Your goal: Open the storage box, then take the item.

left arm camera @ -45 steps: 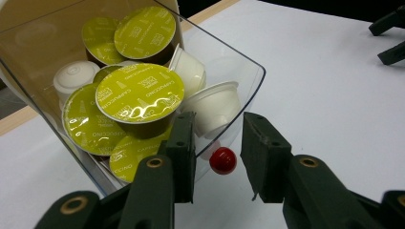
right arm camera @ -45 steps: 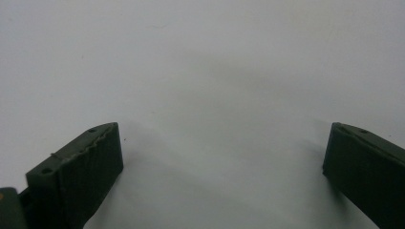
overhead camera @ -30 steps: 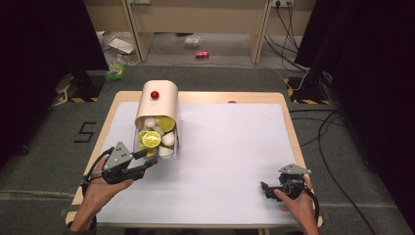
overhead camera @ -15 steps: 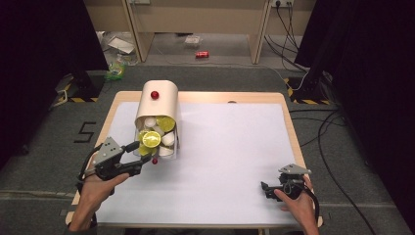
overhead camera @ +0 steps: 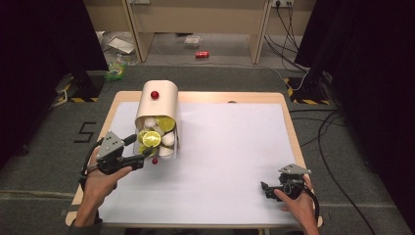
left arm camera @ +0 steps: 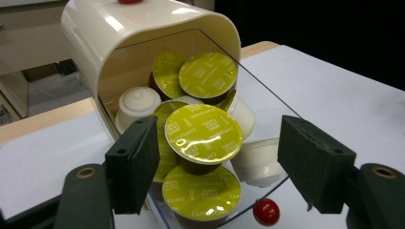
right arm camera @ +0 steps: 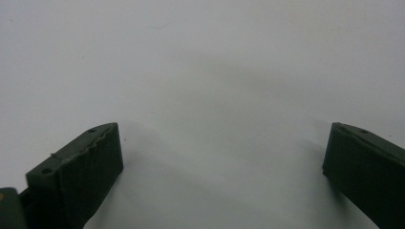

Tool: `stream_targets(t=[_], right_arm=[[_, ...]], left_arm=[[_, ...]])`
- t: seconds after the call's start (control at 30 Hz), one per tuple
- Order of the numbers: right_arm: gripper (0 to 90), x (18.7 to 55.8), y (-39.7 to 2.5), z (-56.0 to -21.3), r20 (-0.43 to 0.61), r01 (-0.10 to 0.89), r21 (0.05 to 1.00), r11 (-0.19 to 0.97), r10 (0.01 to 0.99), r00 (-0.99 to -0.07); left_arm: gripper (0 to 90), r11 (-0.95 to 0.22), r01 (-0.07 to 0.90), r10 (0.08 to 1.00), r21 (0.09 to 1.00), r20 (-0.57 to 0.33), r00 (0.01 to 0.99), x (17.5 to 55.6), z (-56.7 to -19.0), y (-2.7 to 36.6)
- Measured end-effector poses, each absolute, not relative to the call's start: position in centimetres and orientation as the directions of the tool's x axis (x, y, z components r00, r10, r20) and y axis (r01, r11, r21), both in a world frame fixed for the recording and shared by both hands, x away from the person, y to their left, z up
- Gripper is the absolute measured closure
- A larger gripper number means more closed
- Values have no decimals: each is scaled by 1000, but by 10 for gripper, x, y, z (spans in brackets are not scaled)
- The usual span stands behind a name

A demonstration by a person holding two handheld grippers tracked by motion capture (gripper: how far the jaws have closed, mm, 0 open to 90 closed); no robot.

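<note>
A: Left gripper view has my left gripper [left arm camera: 217,162] jaws spread around the front capsule [left arm camera: 203,133] in the dispenser [left arm camera: 90,52], far-left worktop [overhead camera: 235,161].
B: Center it, squeeze gently. Right gripper [overhead camera: 272,188]?
A: Spread, empty.

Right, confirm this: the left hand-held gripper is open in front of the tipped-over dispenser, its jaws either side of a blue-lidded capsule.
One thing is wrong: the capsule has a yellow-green lid, not blue. The left gripper view shows it between the open jaws of the left hand-held gripper, at the mouth of the tipped-over dispenser. The rest holds.
</note>
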State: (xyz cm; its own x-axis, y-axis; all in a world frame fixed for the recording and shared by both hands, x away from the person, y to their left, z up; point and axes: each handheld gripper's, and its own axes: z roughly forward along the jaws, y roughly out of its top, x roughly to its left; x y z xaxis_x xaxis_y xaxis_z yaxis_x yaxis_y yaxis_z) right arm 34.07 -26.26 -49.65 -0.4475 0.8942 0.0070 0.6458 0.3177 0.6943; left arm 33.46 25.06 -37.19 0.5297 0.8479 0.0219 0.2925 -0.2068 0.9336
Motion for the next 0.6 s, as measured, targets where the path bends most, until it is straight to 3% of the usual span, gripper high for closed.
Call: stream_targets(t=[0.6], right_arm=[[3, 341, -263, -497, 7, 646, 694, 318, 894, -448]], left_arm=[[271, -212, 320, 879, 923, 37, 475, 350, -369, 245]])
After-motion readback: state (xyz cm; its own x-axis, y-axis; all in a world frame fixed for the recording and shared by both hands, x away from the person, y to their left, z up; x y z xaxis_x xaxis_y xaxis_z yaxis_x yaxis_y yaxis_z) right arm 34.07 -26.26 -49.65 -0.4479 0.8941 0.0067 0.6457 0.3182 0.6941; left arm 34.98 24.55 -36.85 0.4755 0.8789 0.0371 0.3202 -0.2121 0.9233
